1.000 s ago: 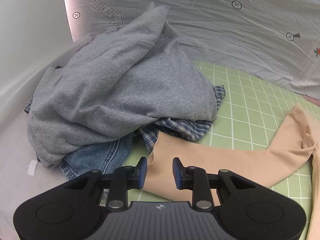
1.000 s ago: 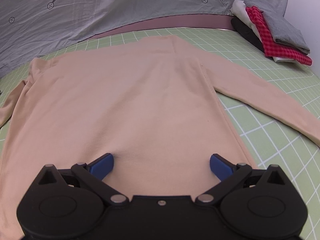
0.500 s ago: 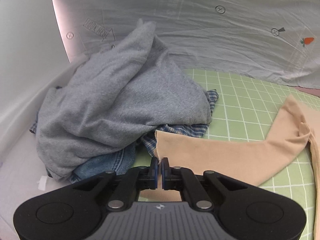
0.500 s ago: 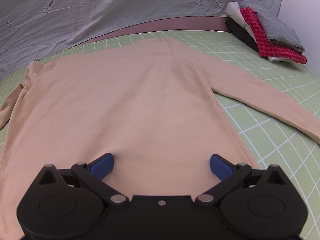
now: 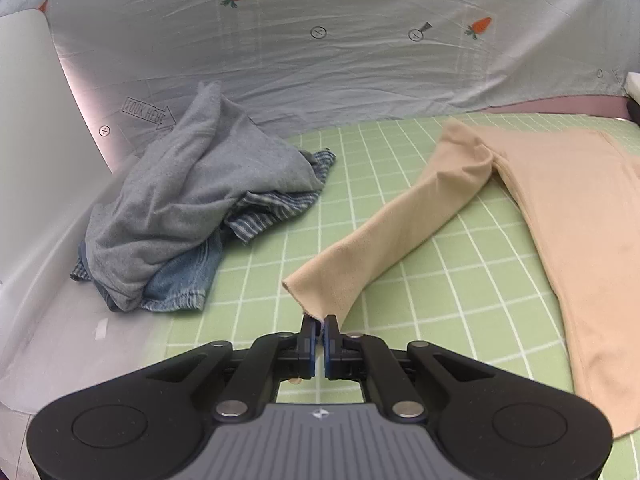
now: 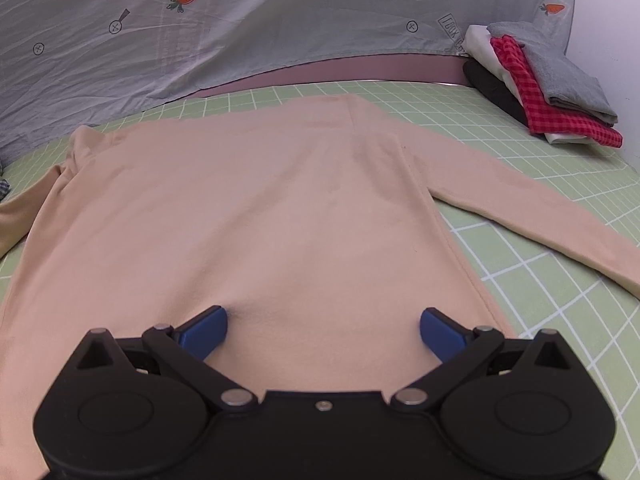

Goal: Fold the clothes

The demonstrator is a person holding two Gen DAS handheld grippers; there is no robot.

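Green grid mat [image 5: 256, 288] bears peach shirt [image 6: 256, 216].

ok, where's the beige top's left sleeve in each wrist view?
Left wrist: sleeve runs diagonally through the centre, cuff pinched in the left tongs.
Right wrist: only a sliver at the far left edge.
Shared landmark: beige top's body on the green grid mat.

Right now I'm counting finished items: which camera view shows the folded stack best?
The right wrist view: the folded stack sits whole at the far right of the green mat, its grey, red checked, white and black layers distinct. The left wrist view catches only a sliver at its right edge.
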